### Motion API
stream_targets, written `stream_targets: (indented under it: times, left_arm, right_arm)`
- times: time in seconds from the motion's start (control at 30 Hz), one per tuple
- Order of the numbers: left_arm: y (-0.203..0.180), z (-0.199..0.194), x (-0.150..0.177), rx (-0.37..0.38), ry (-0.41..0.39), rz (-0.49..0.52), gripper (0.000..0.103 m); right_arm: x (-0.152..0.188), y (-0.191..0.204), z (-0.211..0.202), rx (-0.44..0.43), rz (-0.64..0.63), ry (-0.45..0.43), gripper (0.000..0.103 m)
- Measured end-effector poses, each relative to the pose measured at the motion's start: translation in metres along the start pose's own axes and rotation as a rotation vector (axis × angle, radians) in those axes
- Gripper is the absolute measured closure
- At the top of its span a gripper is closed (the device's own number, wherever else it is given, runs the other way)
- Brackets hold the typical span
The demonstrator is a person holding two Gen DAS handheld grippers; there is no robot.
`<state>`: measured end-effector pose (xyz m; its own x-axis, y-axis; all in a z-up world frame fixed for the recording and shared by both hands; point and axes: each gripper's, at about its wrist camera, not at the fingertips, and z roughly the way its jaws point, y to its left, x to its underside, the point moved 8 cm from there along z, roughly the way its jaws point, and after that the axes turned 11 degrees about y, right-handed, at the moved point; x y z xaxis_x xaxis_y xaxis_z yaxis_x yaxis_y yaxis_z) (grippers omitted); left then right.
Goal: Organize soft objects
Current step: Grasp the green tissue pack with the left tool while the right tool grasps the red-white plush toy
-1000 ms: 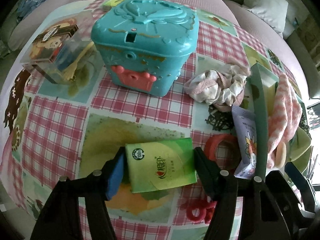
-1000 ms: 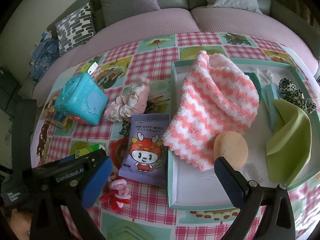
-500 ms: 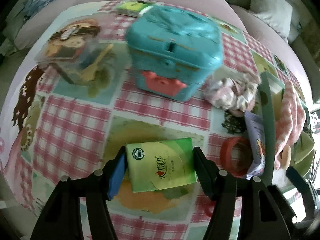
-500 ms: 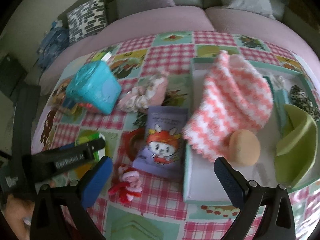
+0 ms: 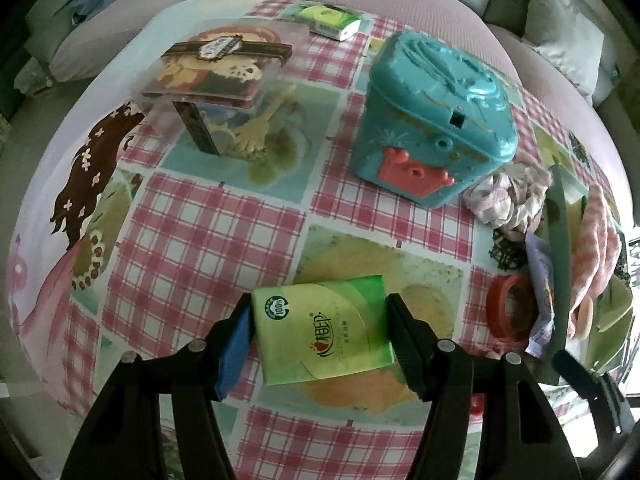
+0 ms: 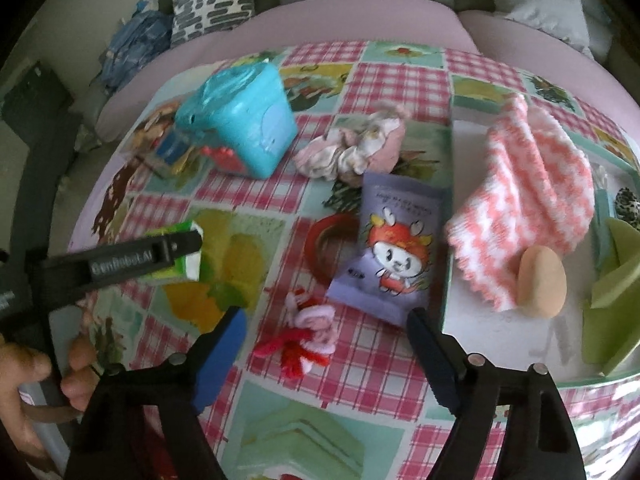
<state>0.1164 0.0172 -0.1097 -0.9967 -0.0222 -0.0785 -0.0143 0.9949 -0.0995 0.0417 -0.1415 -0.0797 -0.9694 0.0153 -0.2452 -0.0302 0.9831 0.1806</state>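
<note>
- On the checked, picture-printed tablecloth (image 5: 208,232), far left in the left wrist view, stands a clear plastic box with a brown band (image 5: 216,84).
- Next, the left gripper (image 5: 318,338) is clamped on a green soft tissue pack (image 5: 324,336), both pads pressing its sides, held above the cloth.
- Right of that sits a teal plastic chest with a coral clasp (image 5: 436,120), and a crumpled pink-and-white scrunchie (image 5: 508,200) just beside it.
- Over in the right wrist view, the right gripper (image 6: 326,350) is closing, jaws apart around a red-and-pink yarn doll (image 6: 308,336) without touching it.
- A purple cartoon sachet (image 6: 392,248) leans on the green-rimmed tray (image 6: 448,216).
- Inside, a pink-and-white striped knit cloth (image 6: 532,184) rests against a peach sponge (image 6: 542,280).
</note>
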Motion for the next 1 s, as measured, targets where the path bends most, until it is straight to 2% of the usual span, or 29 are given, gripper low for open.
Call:
stream_targets:
  times: [0.33,0.53,0.67,0.73,1.0]
  left_arm:
    - [0.013,-0.006,0.0,0.016,0.001,-0.017,0.037]
    - [0.009,0.002,0.002,0.011,0.014,-0.009,0.037]
    - [0.001,0.008,0.002,0.008,0.018,-0.006,0.037]
    - [-0.001,0.011,0.0,0.006,0.019,-0.006,0.037]
    - [-0.002,0.01,-0.001,0.008,0.016,0.003,0.037]
  right_arm:
    - [0.006,0.013,0.018,0.011,-0.045,0.069,0.028]
    - [0.009,0.014,0.031,0.021,-0.058,0.107,0.037]
    - [0.011,0.016,0.034,0.028,-0.066,0.113,0.043]
    - [0.012,0.017,0.034,0.03,-0.068,0.111,0.05]
    - [0.007,0.023,0.034,0.025,-0.081,0.106,0.057]
